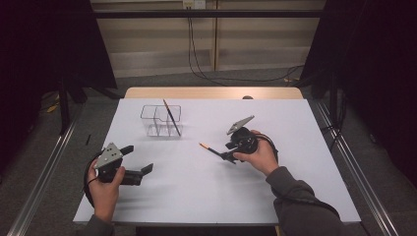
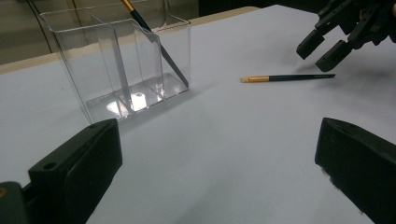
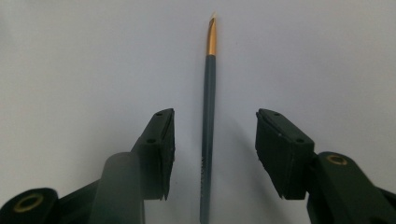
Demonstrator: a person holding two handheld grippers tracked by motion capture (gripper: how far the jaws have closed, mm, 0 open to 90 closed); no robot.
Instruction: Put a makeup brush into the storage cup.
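A slim dark brush [image 3: 208, 135] with a gold metal collar is lying flat on the white tabletop [image 1: 196, 182], right of its middle. The right gripper [image 1: 227, 156] is straddling the brush handle, its two ridged black pads standing partly open on either side and not touching it. Toward the far edge, left of middle, a clear plastic holder [image 2: 116, 65] with divided compartments is standing, a second brush [image 2: 156, 42] leaning inside it. Near the left front corner, the left gripper [image 1: 142, 160] is lying wide open, holding nothing.
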